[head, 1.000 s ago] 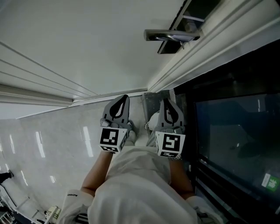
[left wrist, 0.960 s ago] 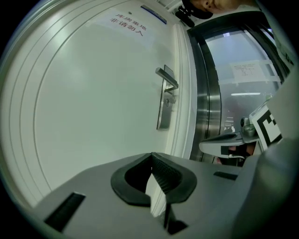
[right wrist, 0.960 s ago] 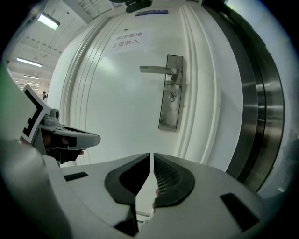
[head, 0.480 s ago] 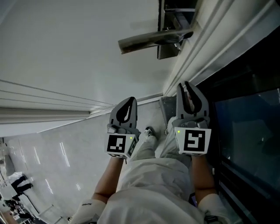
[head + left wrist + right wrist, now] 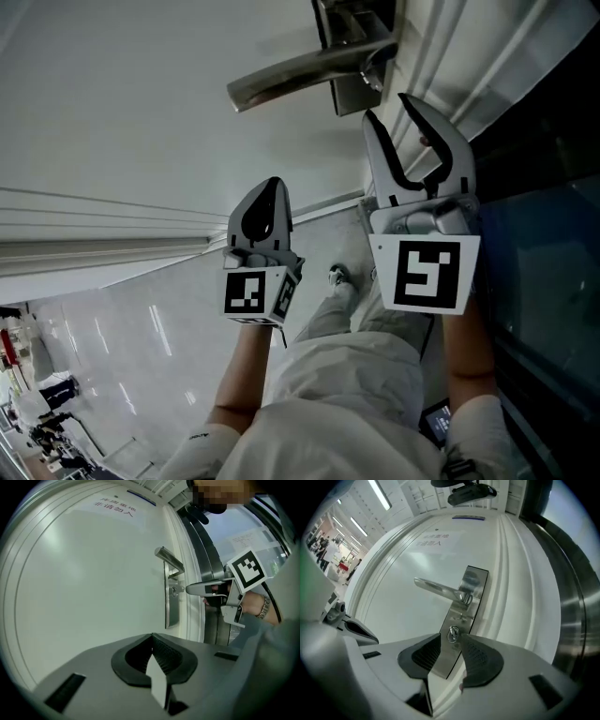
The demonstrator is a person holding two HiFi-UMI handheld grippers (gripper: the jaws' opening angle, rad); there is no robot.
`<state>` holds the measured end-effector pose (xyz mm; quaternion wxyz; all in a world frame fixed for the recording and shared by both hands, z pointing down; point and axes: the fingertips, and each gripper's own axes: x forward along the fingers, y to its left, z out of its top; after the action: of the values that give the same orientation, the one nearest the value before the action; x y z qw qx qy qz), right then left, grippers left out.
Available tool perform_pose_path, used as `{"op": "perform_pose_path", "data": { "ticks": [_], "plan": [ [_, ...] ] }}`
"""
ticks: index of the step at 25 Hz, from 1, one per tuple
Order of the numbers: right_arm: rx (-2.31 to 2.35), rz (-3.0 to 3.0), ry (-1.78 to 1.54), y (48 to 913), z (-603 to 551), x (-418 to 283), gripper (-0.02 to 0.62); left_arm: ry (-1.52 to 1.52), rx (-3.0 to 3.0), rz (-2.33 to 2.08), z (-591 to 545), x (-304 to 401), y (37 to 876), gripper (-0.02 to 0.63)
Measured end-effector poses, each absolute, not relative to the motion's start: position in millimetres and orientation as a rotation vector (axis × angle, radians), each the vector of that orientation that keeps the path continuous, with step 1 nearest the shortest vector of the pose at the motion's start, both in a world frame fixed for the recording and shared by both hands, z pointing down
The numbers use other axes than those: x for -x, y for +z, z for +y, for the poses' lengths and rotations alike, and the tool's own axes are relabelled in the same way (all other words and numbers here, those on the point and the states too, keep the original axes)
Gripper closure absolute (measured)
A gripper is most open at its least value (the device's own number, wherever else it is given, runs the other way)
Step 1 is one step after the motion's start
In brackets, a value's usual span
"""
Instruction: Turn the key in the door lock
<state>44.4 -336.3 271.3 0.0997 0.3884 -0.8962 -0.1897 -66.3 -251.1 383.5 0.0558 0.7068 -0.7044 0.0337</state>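
A small silver key (image 5: 453, 633) sticks out of the steel lock plate (image 5: 465, 603) on the white door, below the lever handle (image 5: 438, 590). My right gripper (image 5: 451, 641) points level at the plate. Its jaws have just been opening and stand open, with the key showing in the gap just ahead of the tips and no pad touching it. In the head view the right gripper (image 5: 387, 108) reaches up under the handle (image 5: 300, 73). My left gripper (image 5: 269, 185) hangs lower and to the left, shut and empty, away from the lock. From the left gripper (image 5: 152, 638) view I see the right gripper (image 5: 202, 588) beside the plate (image 5: 171, 603).
The white door (image 5: 141, 103) fills the view ahead, with its moulded frame (image 5: 450, 47) and a dark glass panel (image 5: 553, 234) on the right. Below are the person's legs and a shiny tiled floor (image 5: 141, 328). A dark door closer (image 5: 468, 493) hangs at the top.
The right gripper has risen towards the lock plate and its jaws have gone from shut to open. The left gripper has moved up slightly and stays shut.
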Motion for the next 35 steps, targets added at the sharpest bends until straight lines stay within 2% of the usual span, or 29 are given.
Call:
{"op": "perform_pose_path", "data": {
  "ticks": [11, 18, 21, 27, 31, 35],
  "plan": [
    [-1.183, -2.514, -0.627, 267, -358, -19, 0.460, 0.087, -2.075, -2.252, -254, 72, 364, 0.598],
    [-1.239, -2.447, -0.640, 268, -365, -20, 0.509, 0.072, -2.077, -2.243, -249, 73, 356, 0.598],
    [-1.256, -2.440, -0.628, 266, -367, -20, 0.554, 0.078, -2.067, -2.245, -248, 77, 360, 0.598],
    [-1.266, -2.451, -0.574, 266, -368, -19, 0.578, 0.059, -2.057, -2.258, -247, 81, 358, 0.598],
    [-1.298, -2.534, -0.383, 266, -369, -20, 0.581, 0.062, -2.057, -2.260, -243, 82, 358, 0.598],
    [-1.309, -2.706, 0.036, 267, -371, -24, 0.583, 0.059, -2.059, -2.262, -241, 84, 356, 0.598]
  ]
}}
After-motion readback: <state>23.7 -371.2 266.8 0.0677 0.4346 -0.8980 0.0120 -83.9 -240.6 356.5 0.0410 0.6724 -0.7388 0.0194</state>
